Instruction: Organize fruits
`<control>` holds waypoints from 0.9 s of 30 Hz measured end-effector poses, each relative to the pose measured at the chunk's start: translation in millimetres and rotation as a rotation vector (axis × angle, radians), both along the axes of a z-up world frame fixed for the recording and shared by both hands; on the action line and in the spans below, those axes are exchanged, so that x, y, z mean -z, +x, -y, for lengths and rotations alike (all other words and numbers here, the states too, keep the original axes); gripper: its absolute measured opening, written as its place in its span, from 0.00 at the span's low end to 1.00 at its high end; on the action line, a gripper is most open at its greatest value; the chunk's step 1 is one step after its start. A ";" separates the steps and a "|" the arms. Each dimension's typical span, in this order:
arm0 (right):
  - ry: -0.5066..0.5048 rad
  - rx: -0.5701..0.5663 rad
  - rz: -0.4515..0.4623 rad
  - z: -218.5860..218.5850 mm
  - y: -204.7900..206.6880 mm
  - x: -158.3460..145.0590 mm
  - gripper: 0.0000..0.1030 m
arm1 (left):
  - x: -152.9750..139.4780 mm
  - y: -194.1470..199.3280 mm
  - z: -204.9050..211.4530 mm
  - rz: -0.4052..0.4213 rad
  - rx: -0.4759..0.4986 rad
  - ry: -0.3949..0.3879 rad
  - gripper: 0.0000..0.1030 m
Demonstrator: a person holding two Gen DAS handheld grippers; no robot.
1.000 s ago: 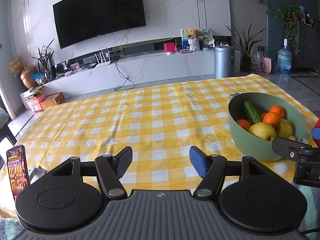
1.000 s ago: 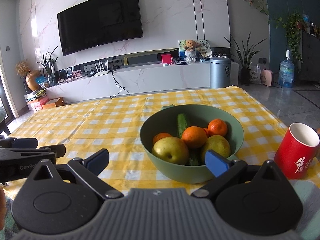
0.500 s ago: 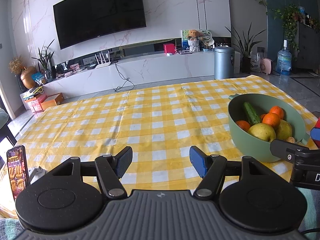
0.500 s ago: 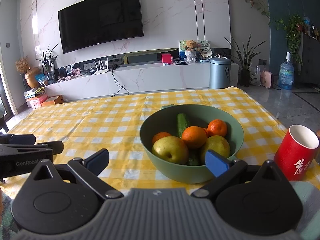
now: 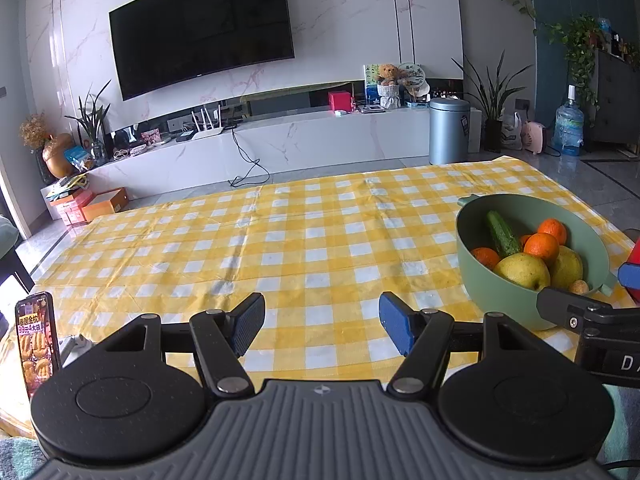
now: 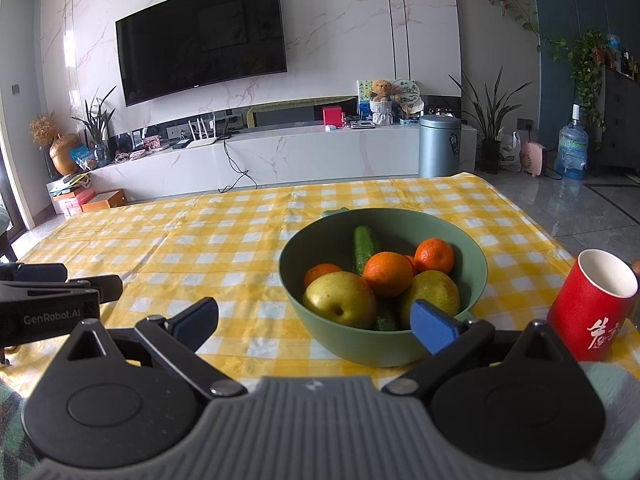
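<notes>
Nearest, low in each wrist view, the left gripper point(image 5: 322, 322) and the right gripper point(image 6: 316, 320) both gape wide with nothing between their fingers. Just beyond the right one, at centre frame, a green bowl point(image 6: 320, 328) sits on the yellow checked tablecloth point(image 6: 200, 240), holding pears point(image 6: 340, 300), oranges point(image 6: 388, 274) and a cucumber point(image 6: 364, 246). A red cup point(image 6: 592, 312) stands at right. Farther back, a television point(image 6: 200, 36) hangs upper left.

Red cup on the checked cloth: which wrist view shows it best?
The right wrist view. There the red cup stands whole and upright, right of the green bowl. The left wrist view catches only a red sliver at the frame's right edge, behind the right gripper's finger.
</notes>
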State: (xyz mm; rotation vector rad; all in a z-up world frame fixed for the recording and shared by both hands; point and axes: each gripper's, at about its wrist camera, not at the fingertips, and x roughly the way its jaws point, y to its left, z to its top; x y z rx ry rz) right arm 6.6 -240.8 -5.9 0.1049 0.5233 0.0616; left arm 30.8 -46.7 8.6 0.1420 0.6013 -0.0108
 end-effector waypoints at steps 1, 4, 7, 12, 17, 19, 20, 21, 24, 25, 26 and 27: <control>0.000 0.000 0.000 0.0 -0.1 -0.1 0.96 | -1.3 0.2 0.3 0.001 0.000 -0.001 0.75; -0.001 0.000 0.000 0.1 -0.3 -0.1 0.96 | -2.4 0.2 0.3 0.002 -0.001 -0.002 0.75; -0.001 0.000 0.000 0.1 -0.3 0.0 0.96 | -2.0 0.2 0.1 0.002 -0.001 -0.002 0.75; 0.000 -0.001 0.001 0.0 -0.5 -0.3 0.96 | -2.6 0.7 0.7 0.001 -0.001 0.003 0.75; 0.002 0.000 0.001 0.0 -0.7 -0.4 0.96 | -2.3 -0.6 1.0 0.006 -0.005 0.005 0.75; 0.002 0.000 0.001 -0.1 -0.8 -0.6 0.96 | -2.4 -0.9 1.7 0.007 -0.009 0.008 0.75; 0.003 -0.001 0.001 0.0 -0.9 -0.2 0.96 | -1.7 -1.5 1.3 0.007 -0.008 0.007 0.75; 0.004 -0.001 0.001 0.3 -1.0 0.0 0.96 | -1.7 -1.6 1.2 0.007 -0.008 0.006 0.75; 0.009 -0.001 0.001 2.2 -1.5 1.3 0.96 | -2.1 -1.3 1.9 0.008 -0.008 0.008 0.75; 0.011 -0.001 0.001 2.6 -1.6 1.7 0.96 | -1.8 -1.4 1.5 0.008 -0.008 0.008 0.75; 0.013 -0.001 0.001 3.0 -1.8 1.8 0.96 | -2.1 -1.2 1.7 0.007 -0.008 0.008 0.75; 0.015 -0.001 0.001 3.5 -1.8 1.9 0.96 | -2.1 -1.1 1.7 0.005 -0.007 0.007 0.75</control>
